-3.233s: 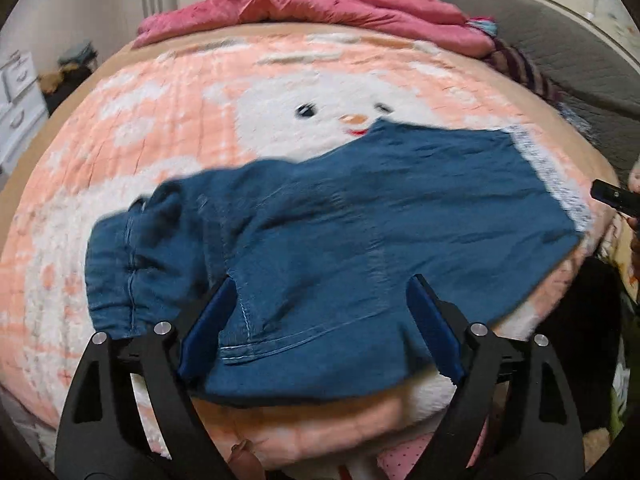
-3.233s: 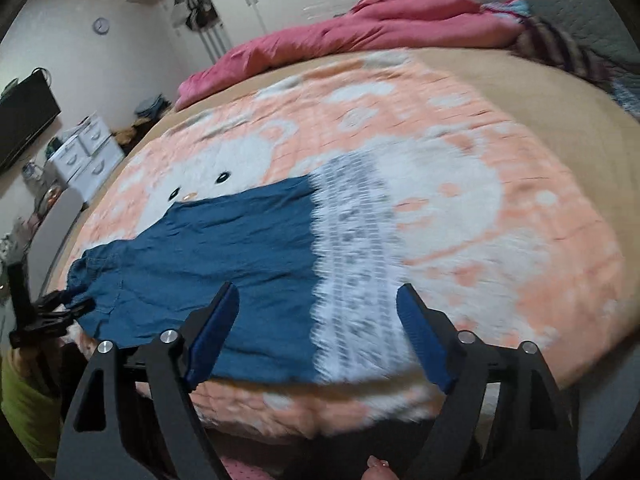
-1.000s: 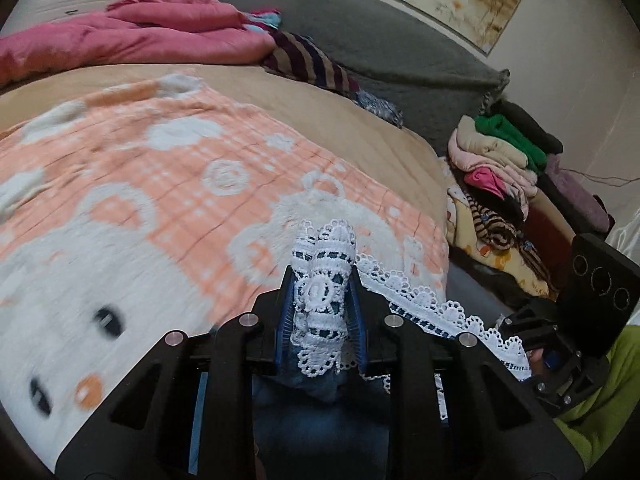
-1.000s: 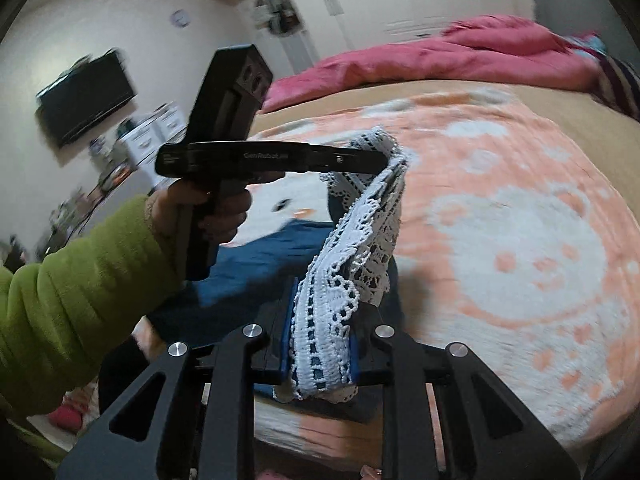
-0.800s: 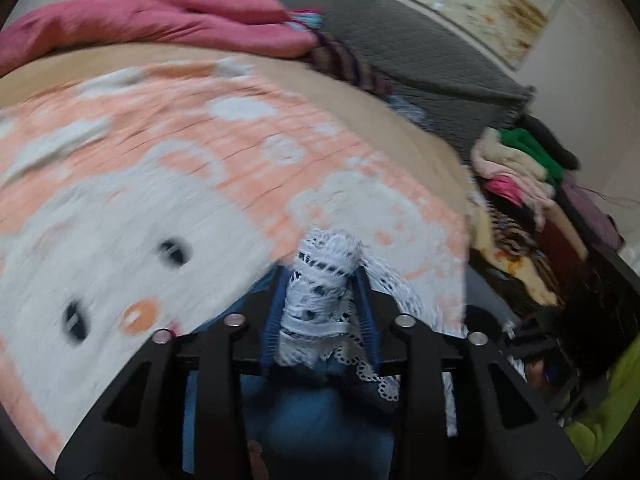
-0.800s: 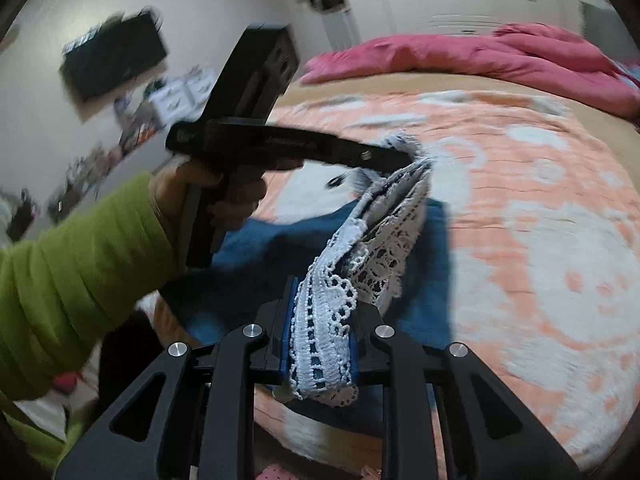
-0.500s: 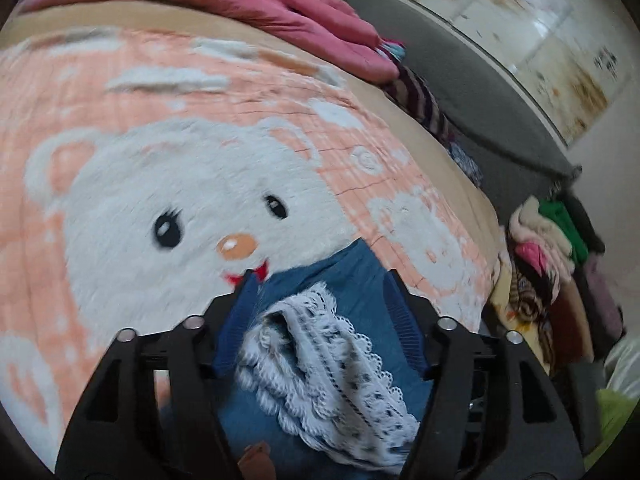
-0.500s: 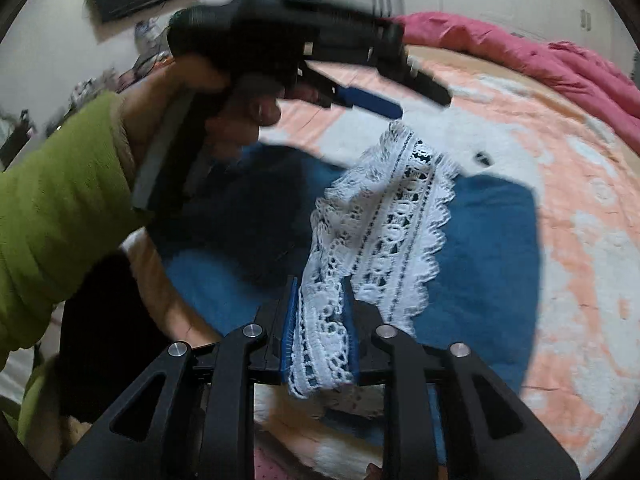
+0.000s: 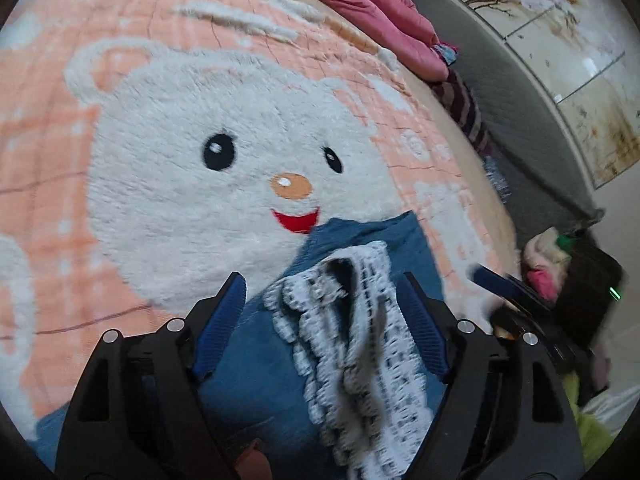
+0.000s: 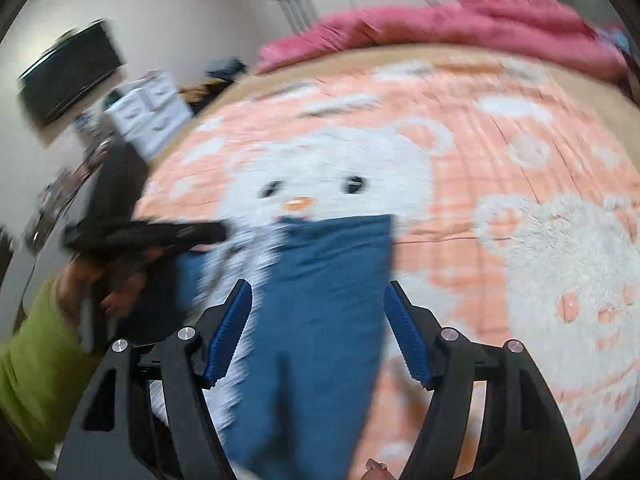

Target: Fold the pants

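Now I had both grippers spread and holding nothing, the left gripper (image 9: 320,312) directly over the lace hem (image 9: 360,344) on the folded blue pants (image 10: 320,300), whose length ran straight ahead between the right gripper (image 10: 318,320) fingers on the bear blanket (image 9: 180,140).

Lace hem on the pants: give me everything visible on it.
The lace hem is white openwork trim with scalloped edges, soft and crumpled. It lies bunched on the blue denim pants, between the open fingers of the left gripper, neither pad visibly touching it. In the right wrist view it is a motion-blurred white streak along the denim's left edge.
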